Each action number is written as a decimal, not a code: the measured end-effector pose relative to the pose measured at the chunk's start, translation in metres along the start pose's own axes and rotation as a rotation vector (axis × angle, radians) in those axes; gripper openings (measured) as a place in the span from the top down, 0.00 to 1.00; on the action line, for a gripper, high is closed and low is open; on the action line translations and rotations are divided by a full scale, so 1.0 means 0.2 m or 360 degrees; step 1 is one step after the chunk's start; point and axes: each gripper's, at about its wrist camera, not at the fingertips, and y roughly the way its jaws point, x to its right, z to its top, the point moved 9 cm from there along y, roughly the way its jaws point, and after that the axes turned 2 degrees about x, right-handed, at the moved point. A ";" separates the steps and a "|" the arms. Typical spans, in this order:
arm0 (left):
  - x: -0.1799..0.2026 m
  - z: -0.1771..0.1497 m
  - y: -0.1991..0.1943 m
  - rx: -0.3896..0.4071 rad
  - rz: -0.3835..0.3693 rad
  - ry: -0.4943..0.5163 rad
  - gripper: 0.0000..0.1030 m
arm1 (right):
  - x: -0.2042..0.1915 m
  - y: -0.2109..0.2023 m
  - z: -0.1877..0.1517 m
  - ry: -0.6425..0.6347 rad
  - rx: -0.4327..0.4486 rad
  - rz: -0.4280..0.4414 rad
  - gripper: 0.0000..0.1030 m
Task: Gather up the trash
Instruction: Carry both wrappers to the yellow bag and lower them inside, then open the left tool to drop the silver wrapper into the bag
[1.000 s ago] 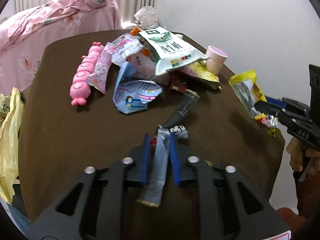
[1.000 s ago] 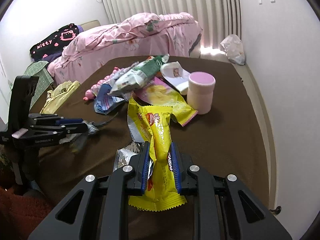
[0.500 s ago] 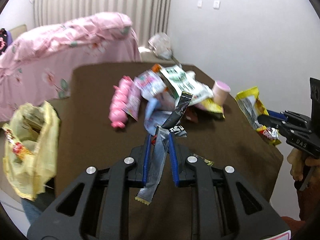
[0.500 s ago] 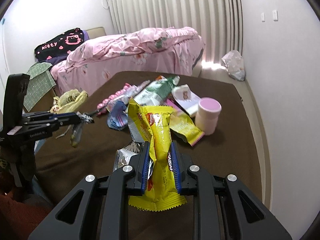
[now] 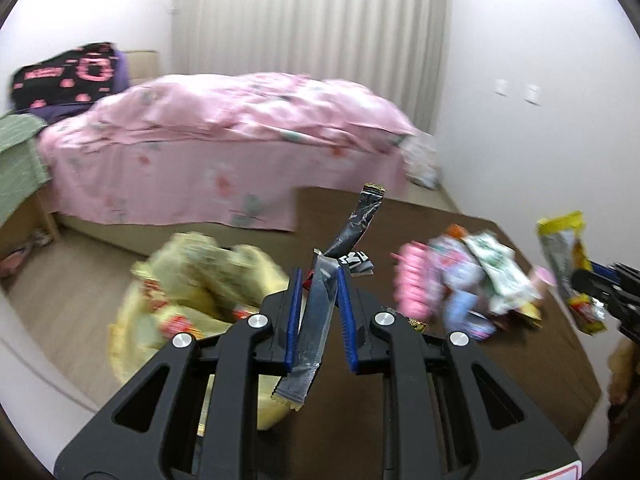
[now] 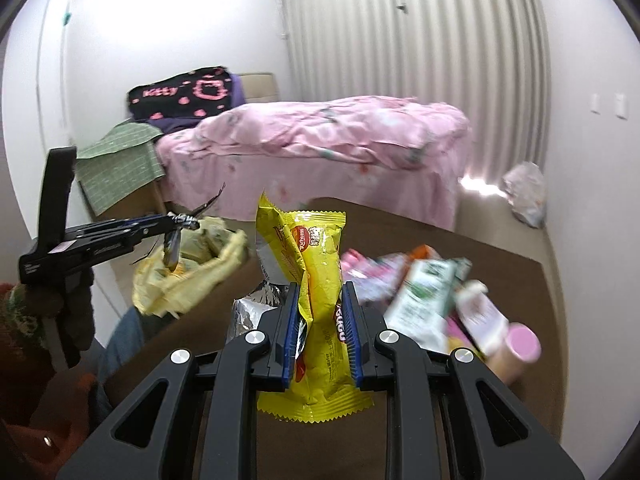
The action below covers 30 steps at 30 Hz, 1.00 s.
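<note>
- Left tongs (image 5: pixel 319 312), clenched on a grey-black wrapper (image 5: pixel 320 320), now up off the worktop (image 5: pixel 500 400) and swung over toward the yellow bag (image 5: pixel 192 292) beside its edge; a second ago down among the litter on the brown surface.
- From the right view, same wrapper (image 6: pixel 173 246) hanging just above the bag's open mouth (image 6: pixel 188 280), not yet let go.
- Right tongs (image 6: pixel 319 332), clenched on a yellow snack packet (image 6: pixel 316 280), likewise lifted and turned bagward; grip unchanged.
- Rest of the litter left on the worktop: a pile of packets (image 5: pixel 480 280) and a pink cup (image 6: pixel 516 350).
- Likely meaning: two pieces about to drop into the bag, then back for the pile.
</note>
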 end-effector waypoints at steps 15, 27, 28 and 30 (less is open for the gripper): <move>-0.61 -0.36 0.40 -0.0246 0.0384 -0.0278 0.83 | -0.30 0.65 0.12 -0.0121 -0.0205 0.0293 0.80; -0.71 -0.52 0.54 -0.0328 0.0367 -0.0480 0.83 | -0.70 1.15 0.25 -0.0152 -0.0324 0.0525 0.80; -0.72 -0.50 0.53 -0.0310 0.0353 -0.0516 0.83 | -0.72 1.18 0.26 -0.0141 -0.0333 0.0541 0.80; -0.73 -0.49 0.51 -0.0291 0.0327 -0.0574 0.83 | -0.77 1.25 0.26 -0.0114 -0.0354 0.0566 0.80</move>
